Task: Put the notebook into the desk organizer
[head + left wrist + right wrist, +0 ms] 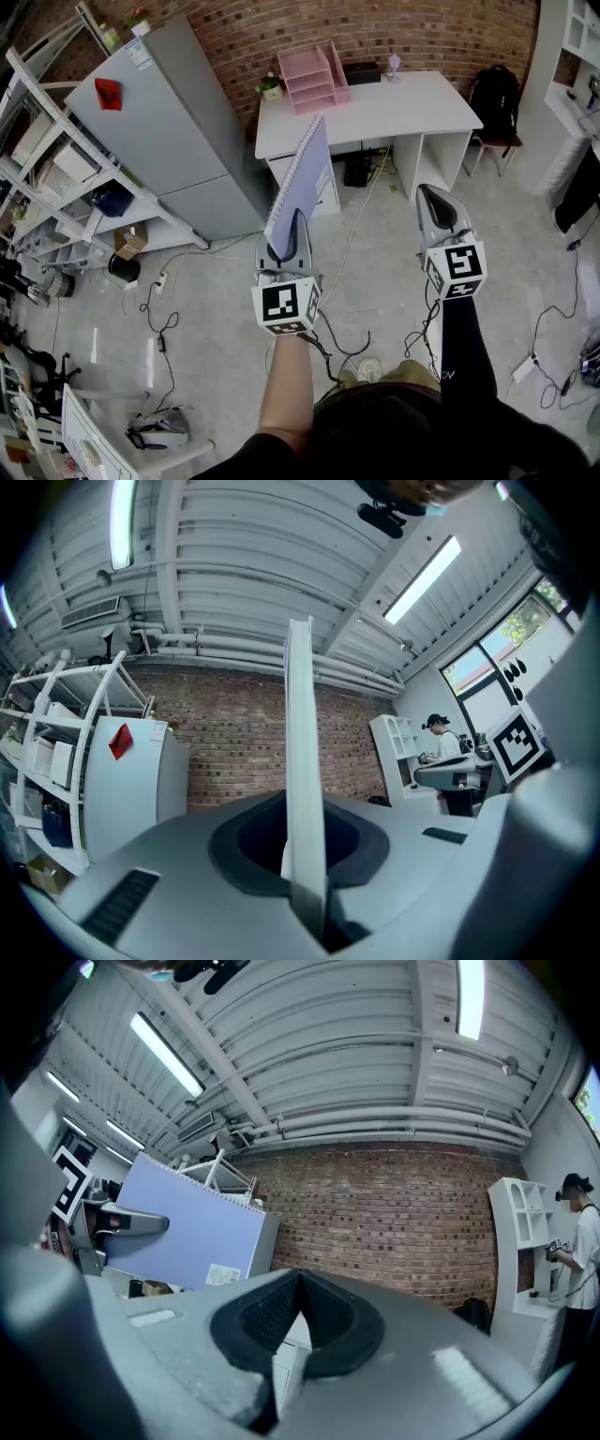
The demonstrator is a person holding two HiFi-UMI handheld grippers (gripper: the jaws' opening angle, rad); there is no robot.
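1. One notebook point(302, 183), one pink organizer point(316, 77), two grippers.
2. The left gripper point(287, 239) clamps the notebook's lower edge and holds it upright in the air, well apart from the desk point(403, 108).
3. The right gripper point(436, 202) is clenched on nothing.
4. The organizer stands at the desk's back left, by the brick wall. I cannot tell what its trays hold.
5. A grey fridge point(178, 131) stands left of the desk, a black backpack point(494, 98) to its right.

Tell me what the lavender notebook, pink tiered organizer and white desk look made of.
Lavender spiral-bound notebook: matte card cover, paper pages, likely; wire coil along one edge.
Pink tiered desk organizer: probably moulded plastic, smooth uniform colour; could be painted metal.
White rectangular desk: likely laminated board, flat satin top, slab panels.
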